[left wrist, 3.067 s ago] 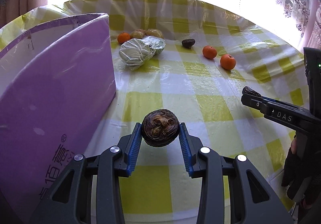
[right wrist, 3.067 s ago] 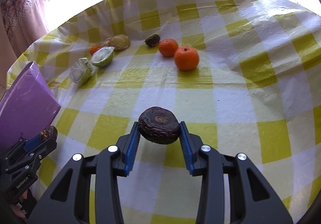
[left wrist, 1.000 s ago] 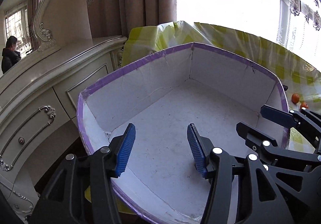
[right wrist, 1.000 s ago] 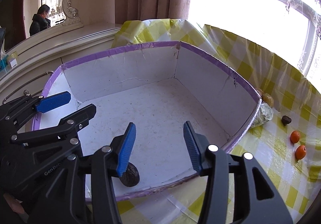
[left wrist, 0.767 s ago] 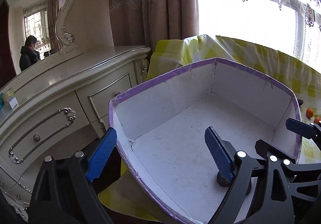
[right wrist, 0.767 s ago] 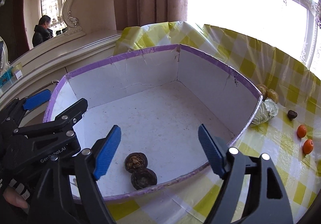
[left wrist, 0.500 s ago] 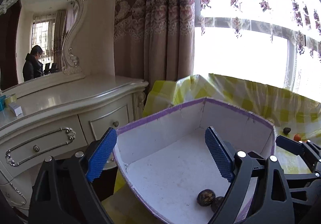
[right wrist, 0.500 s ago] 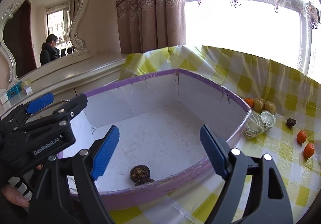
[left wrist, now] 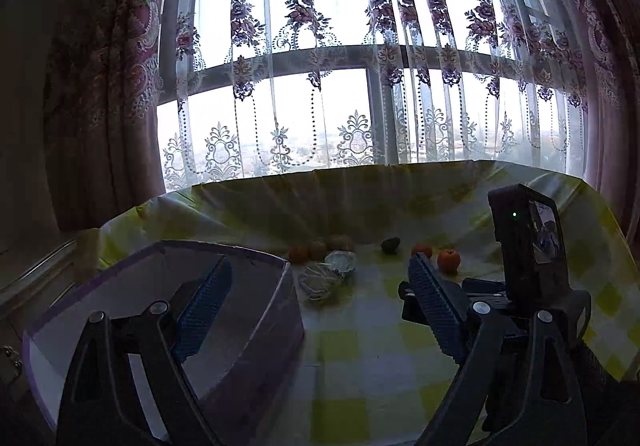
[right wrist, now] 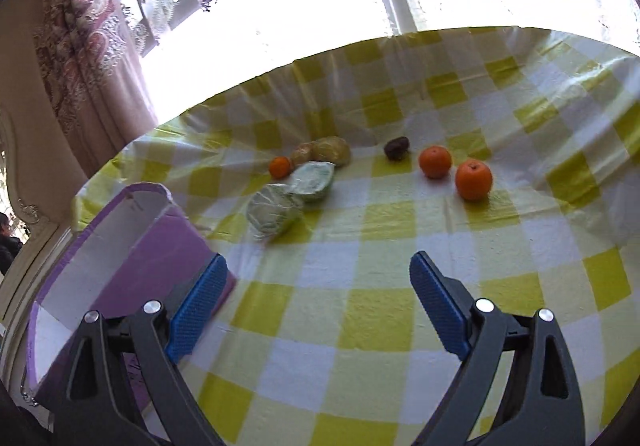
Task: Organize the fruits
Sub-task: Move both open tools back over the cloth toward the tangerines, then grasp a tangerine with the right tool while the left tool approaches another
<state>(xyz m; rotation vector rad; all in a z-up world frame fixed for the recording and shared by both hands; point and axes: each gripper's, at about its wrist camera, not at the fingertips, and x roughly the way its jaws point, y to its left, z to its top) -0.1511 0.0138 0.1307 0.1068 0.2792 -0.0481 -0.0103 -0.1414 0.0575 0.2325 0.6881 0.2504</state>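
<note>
- Left gripper (left wrist: 320,298) sits with its blue pads spread wide and nothing between them, facing the lace-curtained window (left wrist: 360,66); this view is dim and backlit.
- Right gripper (right wrist: 318,298) is also spread wide and empty, hovering over the yellow-checked tablecloth (right wrist: 400,246).
- The purple box (right wrist: 152,246) stands at the table's left edge; both views catch only its rim and walls, so its inside cannot be told.
- The left view alone shows the right gripper's body with its camera block (left wrist: 528,250), standing just right of the left gripper's right finger.
- The right view gives the colours: two oranges (right wrist: 473,179) side by side toward the table's far right, and a dark wrinkled fruit (right wrist: 396,147) just left of them.
- Further left, toward the far edge, a small orange (right wrist: 280,167) touches two yellowish fruits (right wrist: 332,150).
- In front of those lie two netted green-white fruits (right wrist: 276,214), close to the box's far corner.
- In the left view the same fruits are small dark shapes; the nearer orange (left wrist: 448,260) shows just beyond the right fingertip.
- A slice of mirror (right wrist: 10,242) with a person in it shows only at the right view's left edge.
</note>
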